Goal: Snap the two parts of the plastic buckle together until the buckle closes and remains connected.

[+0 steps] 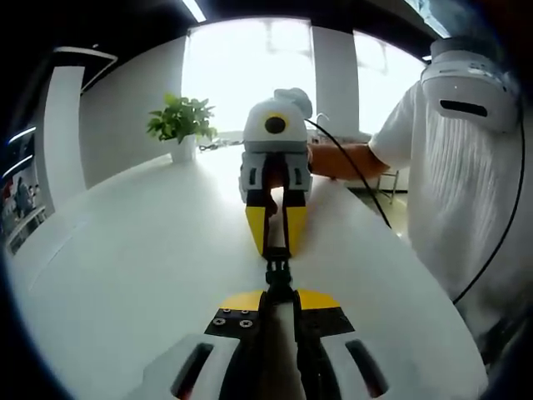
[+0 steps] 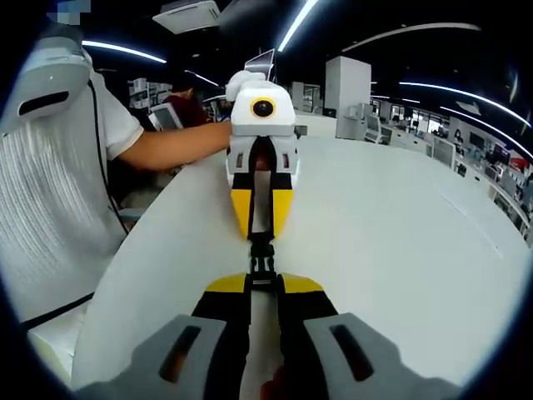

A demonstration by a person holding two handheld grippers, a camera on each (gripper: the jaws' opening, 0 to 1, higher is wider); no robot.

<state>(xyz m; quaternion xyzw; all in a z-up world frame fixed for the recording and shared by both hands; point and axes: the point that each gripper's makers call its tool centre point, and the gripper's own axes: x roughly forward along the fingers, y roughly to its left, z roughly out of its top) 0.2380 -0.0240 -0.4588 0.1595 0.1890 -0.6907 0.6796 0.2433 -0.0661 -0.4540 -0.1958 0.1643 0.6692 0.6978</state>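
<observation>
Facing each other nose to nose over the white table (image 1: 125, 275), the two grippers hold the black buckle (image 1: 277, 273) strung between their yellow tips. In the left gripper view the left gripper (image 1: 279, 302) rises from six o'clock with its jaws drawn narrow on the near end of the buckle, and the right gripper (image 1: 276, 242) comes down from twelve o'clock, its jaws likewise pinched on the far end. The buckle's long axis runs along the six-to-twelve line, the same line as both pairs of jaws, so the closing move is, by my judgement, a straight push of the two tools toward each other along that axis, with neither clearly nearer. The right gripper view gives the mirror: the right gripper (image 2: 263, 287) at six o'clock, the left gripper (image 2: 261, 225) at twelve, and the buckle (image 2: 261, 260) between them, here showing ribbed cross-bars that look dark and merged in the other view. Whether the two halves are already latched I cannot tell. A potted plant (image 1: 181, 125) stands at ten o'clock against bright windows in the left gripper view; the right gripper view looks instead into a dim office with ceiling lights, and the person's white shirt (image 2: 50, 208) sits at nine o'clock.
</observation>
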